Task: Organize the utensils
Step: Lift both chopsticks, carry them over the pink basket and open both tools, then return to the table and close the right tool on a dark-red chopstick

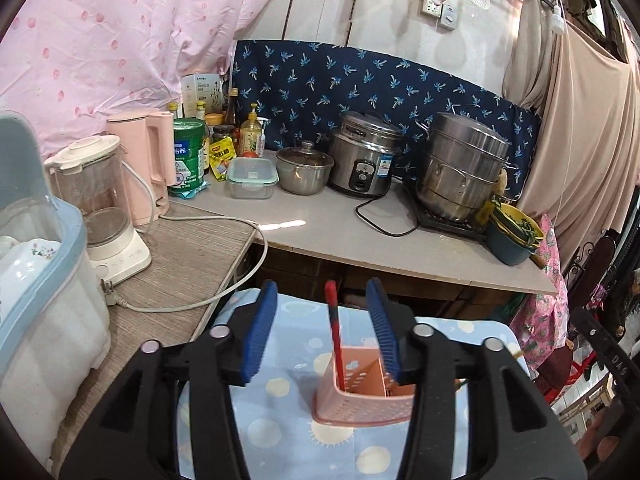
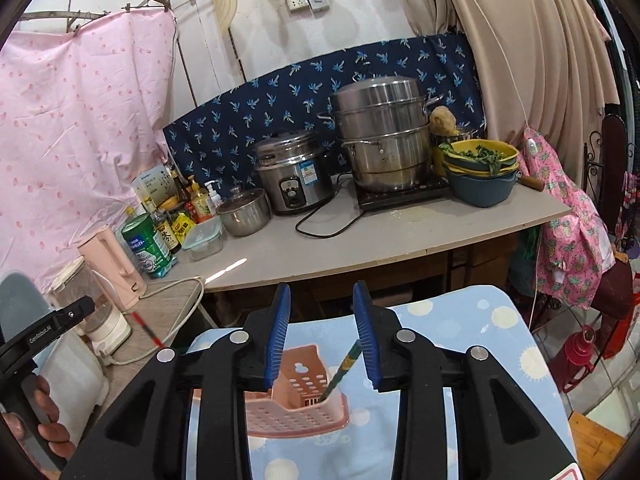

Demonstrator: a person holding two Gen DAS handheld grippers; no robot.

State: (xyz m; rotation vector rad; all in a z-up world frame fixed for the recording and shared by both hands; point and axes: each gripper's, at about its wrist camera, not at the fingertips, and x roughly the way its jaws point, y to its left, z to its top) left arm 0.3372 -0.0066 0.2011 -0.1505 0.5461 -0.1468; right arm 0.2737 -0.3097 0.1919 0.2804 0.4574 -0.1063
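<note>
A pink perforated utensil holder (image 1: 360, 396) stands on a small table covered with a blue sun-print cloth (image 1: 280, 432). In the left wrist view a red chopstick (image 1: 334, 336) stands upright in its left compartment. My left gripper (image 1: 322, 328) is open, its blue pads either side of the chopstick and apart from it. In the right wrist view the holder (image 2: 296, 404) holds a green chopstick (image 2: 342, 372) leaning right. My right gripper (image 2: 322, 332) is open above the holder, its right pad close to the green chopstick.
A grey counter (image 1: 360, 232) behind carries a rice cooker (image 1: 362, 156), a steamer pot (image 1: 460, 168), a small lidded pot (image 1: 304, 168) and bottles. A blender (image 1: 100, 208), a pink kettle (image 1: 144, 164) and a lidded dish bin (image 1: 36, 280) stand at the left. Stacked bowls (image 2: 480, 172) sit at the counter's right.
</note>
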